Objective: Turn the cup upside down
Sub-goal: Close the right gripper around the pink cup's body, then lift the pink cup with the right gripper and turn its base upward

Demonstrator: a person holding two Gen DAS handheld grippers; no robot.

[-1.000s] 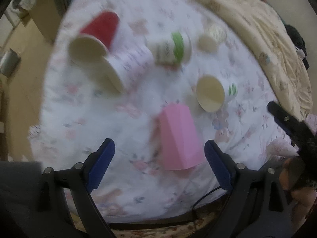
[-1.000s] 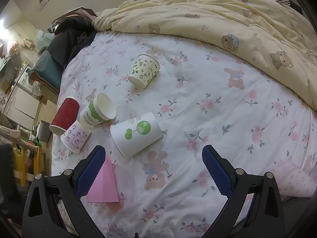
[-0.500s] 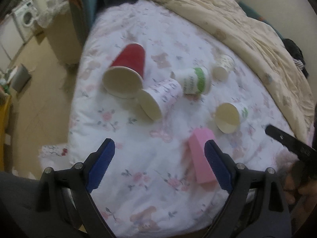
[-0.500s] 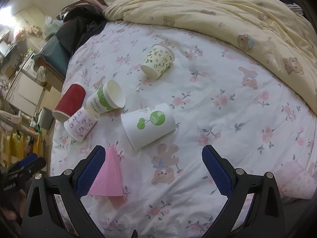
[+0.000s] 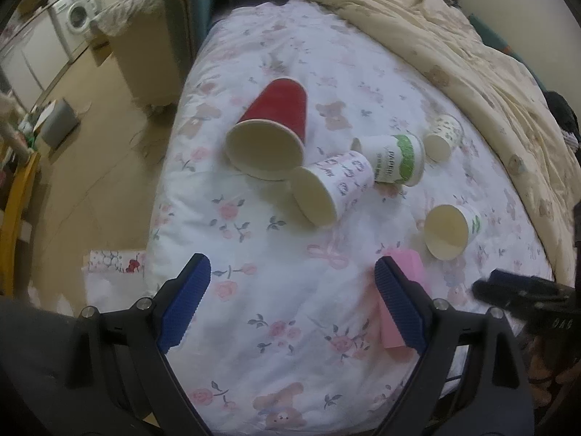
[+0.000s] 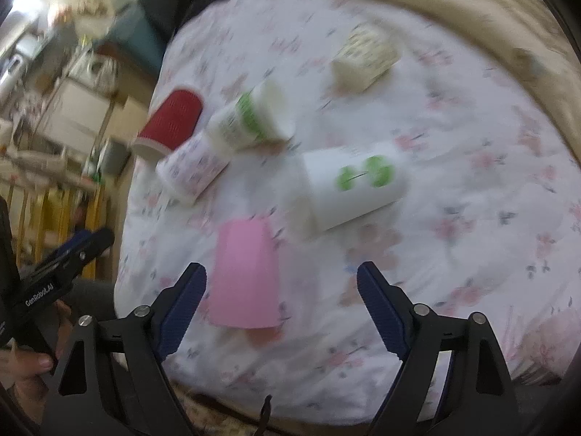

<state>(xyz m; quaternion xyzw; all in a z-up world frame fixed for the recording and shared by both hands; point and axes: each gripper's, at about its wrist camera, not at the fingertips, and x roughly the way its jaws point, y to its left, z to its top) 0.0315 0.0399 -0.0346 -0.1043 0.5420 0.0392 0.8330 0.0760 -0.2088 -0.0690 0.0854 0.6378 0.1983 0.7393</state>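
Note:
Several paper cups lie on their sides on a floral bedsheet (image 5: 276,290): a red cup (image 5: 276,123), a purple-patterned cup (image 5: 334,185), a green-banded cup (image 5: 394,160), a leaf-print cup (image 5: 443,136) and a white cup with green dots (image 5: 452,227). A pink cup (image 6: 245,276) stands upside down at the near edge; it also shows in the left wrist view (image 5: 401,265). My left gripper (image 5: 292,303) is open and empty above the sheet. My right gripper (image 6: 281,307) is open and empty, just right of the pink cup.
A yellow duvet (image 5: 472,58) lies bunched along the far right of the bed. The bed's left edge drops to the floor (image 5: 90,167), with a washing machine (image 5: 78,18) and cabinets beyond. The right wrist view is motion-blurred.
My left gripper has pulled back and to the left, away from the pink cup. My right gripper has moved down and closer to the pink cup and the green-dotted cup.

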